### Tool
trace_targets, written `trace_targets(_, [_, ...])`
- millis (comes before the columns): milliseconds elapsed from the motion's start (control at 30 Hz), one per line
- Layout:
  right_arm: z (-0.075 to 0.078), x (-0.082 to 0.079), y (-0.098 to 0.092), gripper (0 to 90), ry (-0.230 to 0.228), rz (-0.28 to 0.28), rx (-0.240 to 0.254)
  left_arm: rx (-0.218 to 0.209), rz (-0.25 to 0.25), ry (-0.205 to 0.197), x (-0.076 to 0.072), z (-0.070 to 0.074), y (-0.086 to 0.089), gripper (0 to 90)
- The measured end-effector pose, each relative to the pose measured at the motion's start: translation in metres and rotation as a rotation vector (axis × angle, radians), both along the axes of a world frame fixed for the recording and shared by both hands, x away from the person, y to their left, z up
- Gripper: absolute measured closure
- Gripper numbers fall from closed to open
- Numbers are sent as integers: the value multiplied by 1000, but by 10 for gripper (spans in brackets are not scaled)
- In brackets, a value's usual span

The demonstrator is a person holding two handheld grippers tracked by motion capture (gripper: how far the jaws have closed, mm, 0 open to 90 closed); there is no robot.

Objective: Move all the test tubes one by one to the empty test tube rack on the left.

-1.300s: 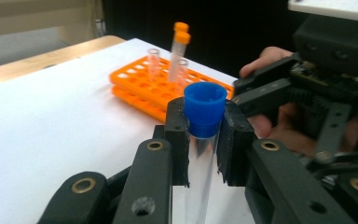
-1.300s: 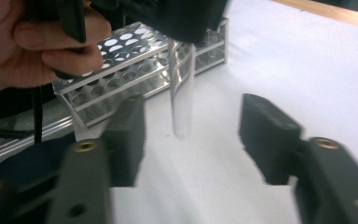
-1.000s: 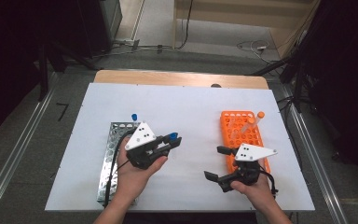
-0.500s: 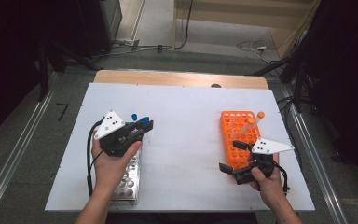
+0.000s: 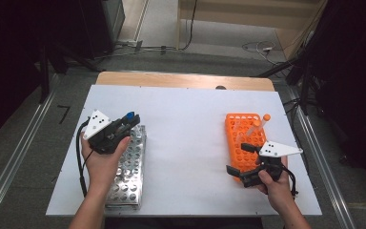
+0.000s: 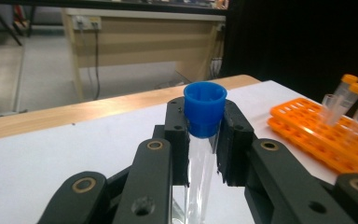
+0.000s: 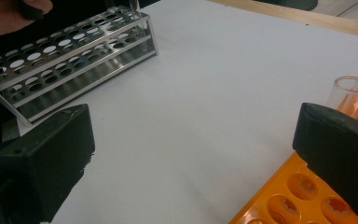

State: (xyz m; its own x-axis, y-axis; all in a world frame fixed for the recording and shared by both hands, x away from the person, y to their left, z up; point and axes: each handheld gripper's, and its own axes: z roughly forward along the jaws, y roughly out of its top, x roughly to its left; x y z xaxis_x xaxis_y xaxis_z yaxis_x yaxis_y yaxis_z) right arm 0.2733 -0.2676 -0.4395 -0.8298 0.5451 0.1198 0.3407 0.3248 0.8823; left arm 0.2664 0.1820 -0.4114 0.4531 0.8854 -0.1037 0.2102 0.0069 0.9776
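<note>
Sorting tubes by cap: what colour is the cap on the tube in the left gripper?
Blue: the cap shows best in the left gripper view.

No readable text anywhere

No labels, brands, nos. or signs legible on the blue-capped tube (image 6: 204, 135), the metal rack (image 5: 128, 167), the orange rack (image 5: 242, 138) or the table (image 5: 186, 143); wall sockets in the left gripper view are too small/blurred to make out any marking.
</note>
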Motion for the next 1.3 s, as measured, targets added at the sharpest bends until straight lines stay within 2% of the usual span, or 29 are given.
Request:
trace_targets(133, [-1,1,-2,0,-2,-8,-6,22,12,-17,4,-6,-1,773])
trace_targets(400, [0,4,-12,0,-6,-38,6,59,13,13,9,-16,-6,773])
trace_targets(700, [-1,9,-23,0,-8,-70,8,102,21,80,10,-21,-7,772])
trace_targets(1100, [-4,13,-23,0,1,-91,-15,219,-4,146,13,-27,-14,770])
trace_targets(1300, [-5,14,-22,0,8,-101,-24,245,-9,167,15,-27,-16,763])
